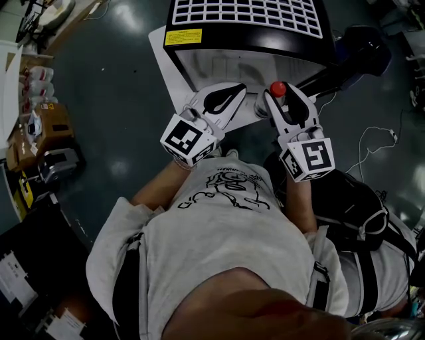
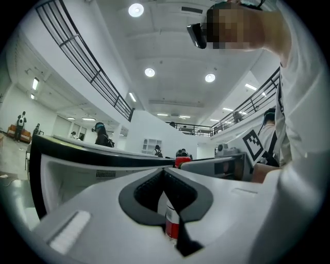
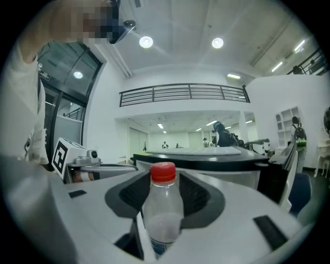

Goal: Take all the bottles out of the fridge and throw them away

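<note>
So the right gripper (image 3: 164, 180) has its jaws spread pretty wide around the body of a clear bottle (image 3: 164, 219). The bottle stands upright between the pads, and its red cap (image 3: 163, 172) pokes up above them. It's got a bit of blue label low down, mostly hidden by the jaws.

The left gripper (image 2: 164, 171) is a different story. Its jaws are pinched narrow, tips almost meeting, and in the slit between the black pads you can see a sliver of a red-label bottle (image 2: 172, 223), white above the label. Looks clamped low in the jaws, though only that strip shows.

From the head view both grippers sit side by side, close but not touching, both pointing at the open front of the fridge (image 1: 252, 46). That puts both bottles right at its mouth, up off any shelf. The fridge is black outside and white inside, with a white grille (image 1: 246, 13) on top and a yellow sticker (image 1: 182, 36) near the edge.

Each gripper has its marker cube (image 1: 188, 138) nearest the person. Each one also shows up in the other's camera, off to the side.

The person wears a white printed T-shirt (image 1: 219, 226) and stands on a dark floor (image 1: 119, 99). Boxes and clutter (image 1: 46, 133) sit over at the left edge.
</note>
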Available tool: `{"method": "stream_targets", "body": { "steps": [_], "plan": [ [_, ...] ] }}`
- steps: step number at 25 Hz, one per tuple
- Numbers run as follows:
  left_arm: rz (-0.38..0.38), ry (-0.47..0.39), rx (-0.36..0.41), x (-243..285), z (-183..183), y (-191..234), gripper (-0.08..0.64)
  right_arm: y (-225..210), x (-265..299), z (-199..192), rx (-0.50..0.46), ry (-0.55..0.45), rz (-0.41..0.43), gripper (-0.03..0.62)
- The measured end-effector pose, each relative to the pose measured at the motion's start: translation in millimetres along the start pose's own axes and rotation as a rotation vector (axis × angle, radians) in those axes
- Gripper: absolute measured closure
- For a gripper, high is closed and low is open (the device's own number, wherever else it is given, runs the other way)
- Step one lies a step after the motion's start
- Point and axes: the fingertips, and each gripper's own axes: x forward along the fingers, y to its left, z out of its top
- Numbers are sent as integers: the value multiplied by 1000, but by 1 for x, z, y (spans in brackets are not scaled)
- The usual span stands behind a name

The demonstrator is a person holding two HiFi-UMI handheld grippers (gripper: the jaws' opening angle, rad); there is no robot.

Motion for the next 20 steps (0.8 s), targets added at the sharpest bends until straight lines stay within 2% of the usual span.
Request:
{"method": "stream_targets", "body": {
  "steps": [5,10,20],
  "plan": [
    [-22,-5,-8,-6,6,-15,551,13,-18,19,-11,-21,15,413],
    [-31,-6,-16,-6,10,-26,551,15,-27,22,-7,-26,15,417],
    [21,-15,-14,-11,12,-35,551,17,-39,22,-3,-38,45,425]
  ]
}}
